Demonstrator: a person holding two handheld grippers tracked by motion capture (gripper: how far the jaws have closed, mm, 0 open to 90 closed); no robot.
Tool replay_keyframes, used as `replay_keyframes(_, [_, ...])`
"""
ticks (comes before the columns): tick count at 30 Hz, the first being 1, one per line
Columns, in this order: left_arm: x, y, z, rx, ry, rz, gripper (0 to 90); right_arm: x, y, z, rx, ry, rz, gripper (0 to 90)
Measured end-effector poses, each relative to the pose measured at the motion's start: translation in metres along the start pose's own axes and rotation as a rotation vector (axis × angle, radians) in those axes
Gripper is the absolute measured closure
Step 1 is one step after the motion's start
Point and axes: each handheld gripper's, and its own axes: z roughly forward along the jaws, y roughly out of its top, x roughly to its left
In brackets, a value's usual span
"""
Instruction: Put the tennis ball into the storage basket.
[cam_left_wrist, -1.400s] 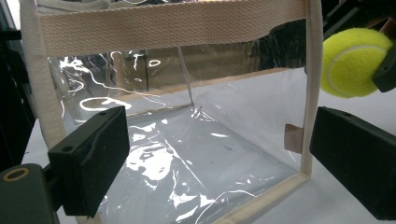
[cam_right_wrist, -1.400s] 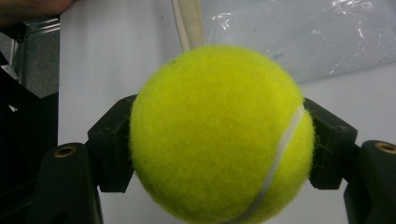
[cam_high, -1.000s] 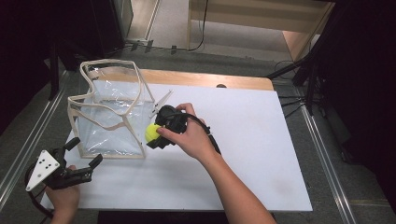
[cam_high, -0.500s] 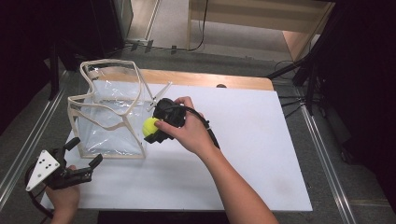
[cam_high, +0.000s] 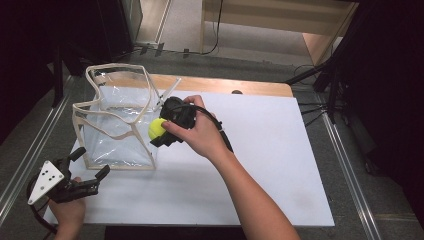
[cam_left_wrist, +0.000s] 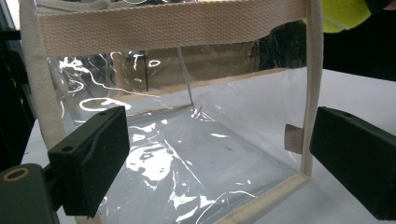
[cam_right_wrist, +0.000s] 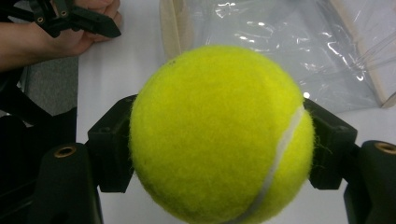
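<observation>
Transport is the step in hand, as I judge it: the right claw (cam_high: 161, 132) is pinching a tennis ball (cam_high: 157, 129) between its two jaws and holding it at the near right edge of the clear bag (cam_high: 117, 142), level with its cloth-trimmed rim. The left claw (cam_high: 90, 176) is sitting spread wide and gripping nothing, low on the white counter (cam_high: 280, 165) just in front of the bag's near corner. The next move probably calls for carrying the ball over the rim and above the open mouth, then parting the jaws so it drops inside; the floppy rim is sagging inward, so clearance looks tight. The ball (cam_right_wrist: 219, 135) is looking bright yellow-green and fuzzy, with a pale curved seam running down one side.
</observation>
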Motion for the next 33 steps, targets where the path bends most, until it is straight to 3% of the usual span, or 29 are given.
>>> replay_keyframes(12, [0.000,0.000,0.000,0.004,0.001,0.002,5.4,-0.002,0.019,-0.014,-0.012,-0.006,-0.025,24.0])
replay_keyframes(33, [0.000,0.000,0.000,0.002,-0.003,0.002,5.4,-0.014,0.048,-0.025,-0.014,-0.009,-0.021,24.0])
